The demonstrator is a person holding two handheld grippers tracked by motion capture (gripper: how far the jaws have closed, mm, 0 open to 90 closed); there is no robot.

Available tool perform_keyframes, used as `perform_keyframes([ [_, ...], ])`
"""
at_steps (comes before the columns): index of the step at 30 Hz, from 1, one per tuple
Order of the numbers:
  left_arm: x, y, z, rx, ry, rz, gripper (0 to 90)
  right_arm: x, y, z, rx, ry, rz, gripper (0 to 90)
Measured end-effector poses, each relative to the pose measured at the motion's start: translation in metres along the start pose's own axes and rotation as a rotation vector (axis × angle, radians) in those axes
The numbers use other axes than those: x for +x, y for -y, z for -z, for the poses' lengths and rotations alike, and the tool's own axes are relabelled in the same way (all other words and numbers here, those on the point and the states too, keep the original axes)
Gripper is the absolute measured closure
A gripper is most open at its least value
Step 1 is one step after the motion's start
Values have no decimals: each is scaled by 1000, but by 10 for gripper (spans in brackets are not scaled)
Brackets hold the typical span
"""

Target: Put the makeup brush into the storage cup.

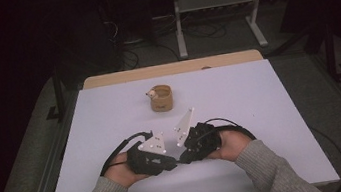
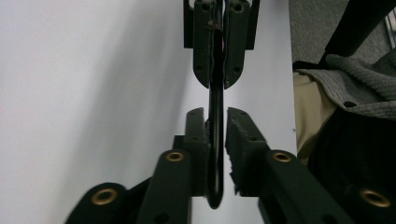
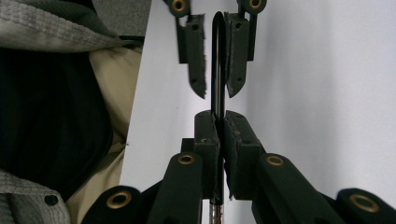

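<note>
White table (image 1: 262, 113), brown cup (image 1: 161, 98) in high view, right tongs (image 3: 218, 122) pinching thin black rod (image 3: 215, 70), left tongs (image 2: 215, 122) spread around it.

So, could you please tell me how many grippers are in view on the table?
2. The left gripper sits near the table's front edge in the person's left hand; the right gripper faces it, held in the right hand. Both sets of jaws meet on one thin black rod.

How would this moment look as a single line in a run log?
right gripper: shut on thin black rod | left gripper: open around the rod | small tan cup: untouched, farther back on white table
</note>
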State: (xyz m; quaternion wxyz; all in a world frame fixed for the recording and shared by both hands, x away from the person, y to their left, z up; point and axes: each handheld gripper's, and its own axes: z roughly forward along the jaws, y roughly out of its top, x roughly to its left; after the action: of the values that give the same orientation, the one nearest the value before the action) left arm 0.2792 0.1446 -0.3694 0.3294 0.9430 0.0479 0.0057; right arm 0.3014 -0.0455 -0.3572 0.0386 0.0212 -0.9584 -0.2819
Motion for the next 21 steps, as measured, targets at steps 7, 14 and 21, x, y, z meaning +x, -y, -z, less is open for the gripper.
perform_keyframes([
  [7, -4, 0, -2, 23, 2, -19, 831, 1, 0, -6, 15, -19, 18, 831],
  [14, -2, 4, 10, -41, -25, -2, 833, -2, 15, 0, -36, -13, -35, 672],
  [21, -2, 8, 14, -74, -12, 8, 833, -3, 37, 10, -85, -11, -49, 745],
])
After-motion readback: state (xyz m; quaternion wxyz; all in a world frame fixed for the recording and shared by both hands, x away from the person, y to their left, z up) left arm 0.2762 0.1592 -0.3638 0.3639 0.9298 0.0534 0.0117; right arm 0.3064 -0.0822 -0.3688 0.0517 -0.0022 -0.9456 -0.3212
